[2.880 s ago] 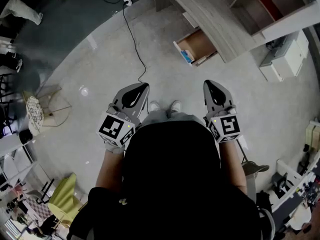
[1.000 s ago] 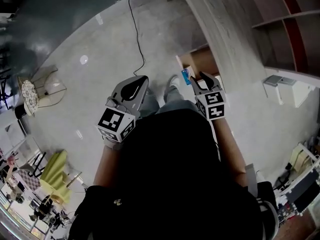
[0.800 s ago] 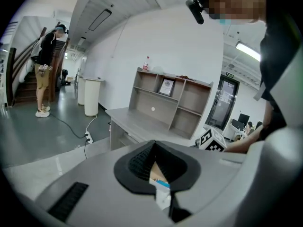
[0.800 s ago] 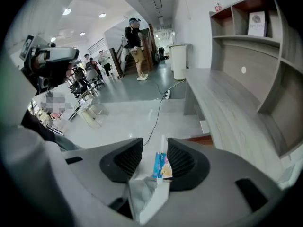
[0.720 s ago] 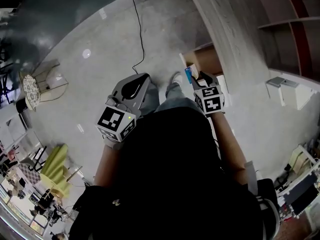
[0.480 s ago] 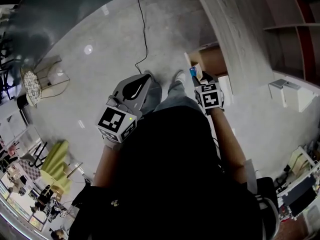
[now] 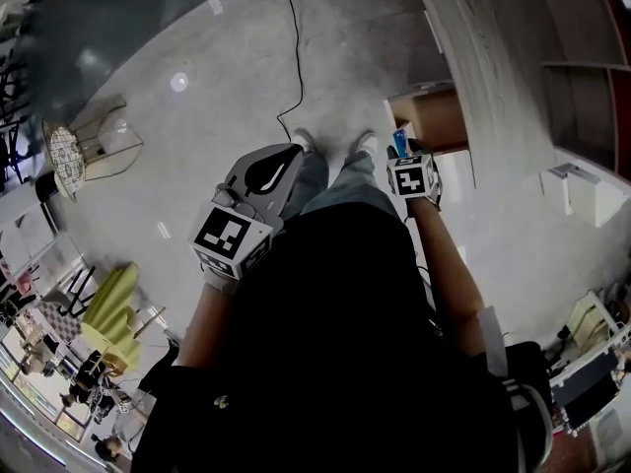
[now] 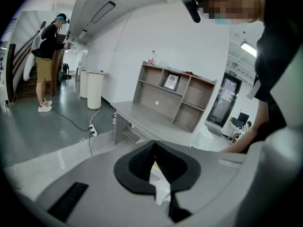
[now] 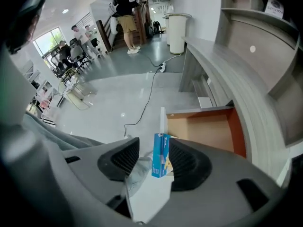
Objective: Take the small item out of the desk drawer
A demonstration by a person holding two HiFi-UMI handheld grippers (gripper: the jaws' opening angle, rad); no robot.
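**Base:** Blue box [image 9: 160, 155], is it in hand yet?

**Me:** Not yet. The right gripper [image 9: 154, 144] points steeply down over it. Its jaws have just been opening and now stand wide, with the box between them. There is a clear gap on the left jaw's side. The box sits close against the right pad, and I can't tell whether it touches. No squeeze on it.

**Base:** And where is the box?

**Me:** Standing on edge in the front corner of the drawer [image 9: 203, 126], just behind the white front panel. The drawer is already pulled out from under the desk [image 9: 222, 65], and the rest of it looks bare.

**Base:** Left side?

**Me:** The left gripper [image 8: 154, 148] is closed on nothing and held off to the side, well away from the drawer.

**Base:** So what's done and what's left?

**Me:** Access and lining up look done. The grasp and the lift out are left, so I'd judge us under halfway.
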